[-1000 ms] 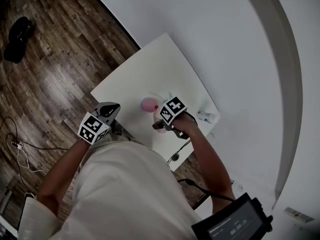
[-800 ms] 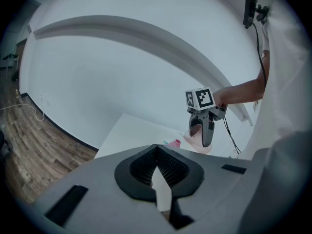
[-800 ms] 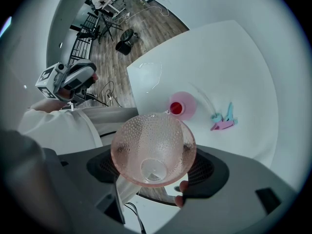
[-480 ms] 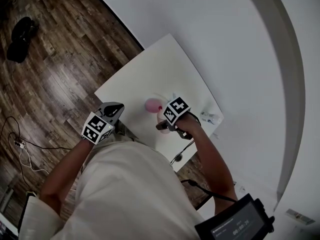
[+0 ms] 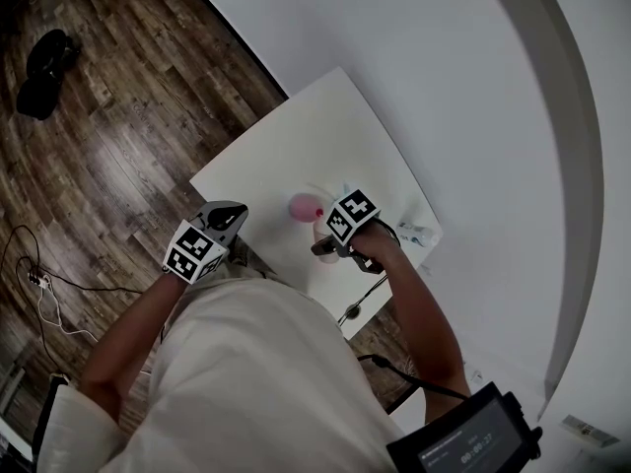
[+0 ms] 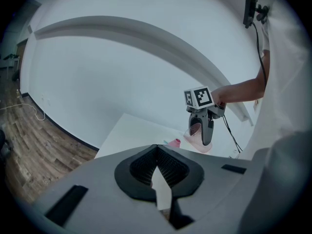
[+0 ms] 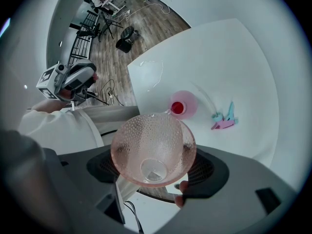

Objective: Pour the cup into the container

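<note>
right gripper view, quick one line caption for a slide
Right gripper grips a dimpled pink cup over the white table, pink container just beyond its rim.

The right gripper (image 7: 154, 165) has its jaws closed against the two sides of a pink dimpled cup (image 7: 152, 147), whose open mouth faces the camera. Past the cup's rim, a pink container (image 7: 184, 104) with red inside stands on the white table (image 7: 234, 57). A small pink and teal object (image 7: 224, 119) lies near the container

White table (image 7: 219, 57) w/ pink container (image 7: 184, 105) & pink-teal bits (image 7: 224, 120) on it
</note>
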Available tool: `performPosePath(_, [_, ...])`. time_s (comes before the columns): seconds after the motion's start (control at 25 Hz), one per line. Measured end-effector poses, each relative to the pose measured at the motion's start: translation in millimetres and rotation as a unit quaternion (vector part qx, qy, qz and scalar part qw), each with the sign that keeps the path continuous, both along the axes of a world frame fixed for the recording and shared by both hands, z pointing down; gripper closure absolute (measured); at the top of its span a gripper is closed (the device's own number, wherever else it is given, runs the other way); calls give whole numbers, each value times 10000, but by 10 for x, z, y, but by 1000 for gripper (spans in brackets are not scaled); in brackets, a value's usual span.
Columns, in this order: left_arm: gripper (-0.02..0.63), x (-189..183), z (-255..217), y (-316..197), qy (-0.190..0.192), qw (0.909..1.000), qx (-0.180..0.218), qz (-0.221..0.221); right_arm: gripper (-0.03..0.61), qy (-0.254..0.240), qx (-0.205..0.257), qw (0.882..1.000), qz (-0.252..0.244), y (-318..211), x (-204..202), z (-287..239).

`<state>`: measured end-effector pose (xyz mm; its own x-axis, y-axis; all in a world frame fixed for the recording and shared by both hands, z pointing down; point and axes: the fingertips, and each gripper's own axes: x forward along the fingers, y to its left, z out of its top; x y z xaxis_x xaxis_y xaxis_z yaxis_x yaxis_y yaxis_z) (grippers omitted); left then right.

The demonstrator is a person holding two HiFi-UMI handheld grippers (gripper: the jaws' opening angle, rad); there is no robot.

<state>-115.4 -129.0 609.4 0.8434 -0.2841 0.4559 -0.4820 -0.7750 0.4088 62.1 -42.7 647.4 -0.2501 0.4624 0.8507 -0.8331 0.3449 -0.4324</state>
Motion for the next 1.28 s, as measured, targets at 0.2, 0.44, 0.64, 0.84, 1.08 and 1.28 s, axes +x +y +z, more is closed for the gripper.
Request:
performPosePath(0.2, [603,-24,17,11,-8,10000,-14,-36,198,16,-41,10000,-34,-10,4,-6])
performPosePath(0.44, [603,-26,43,20,-1,10000,-24,-59,198,34,-88,9999,-49,2,31,-12])
performPosePath(0.64, [603,-19,49,29,8,10000,-31,-56,198,43,-120,9999,-74,8,46,-24])
performPosePath(0.84, [603,-30,62,29,-6,10000,-43,-49,198,44,-162,9998,-112,-2,53,-40])
performPosePath(1.08, [603,-48,82,36,-20,10000,-50,-40,198,32,-178,9998,-94,-44,50,-64])
performPosePath(1.28, [603,-51,101,45,-28,10000,-51,-37,198,36,-200,9997,-105,-48,54,-74])
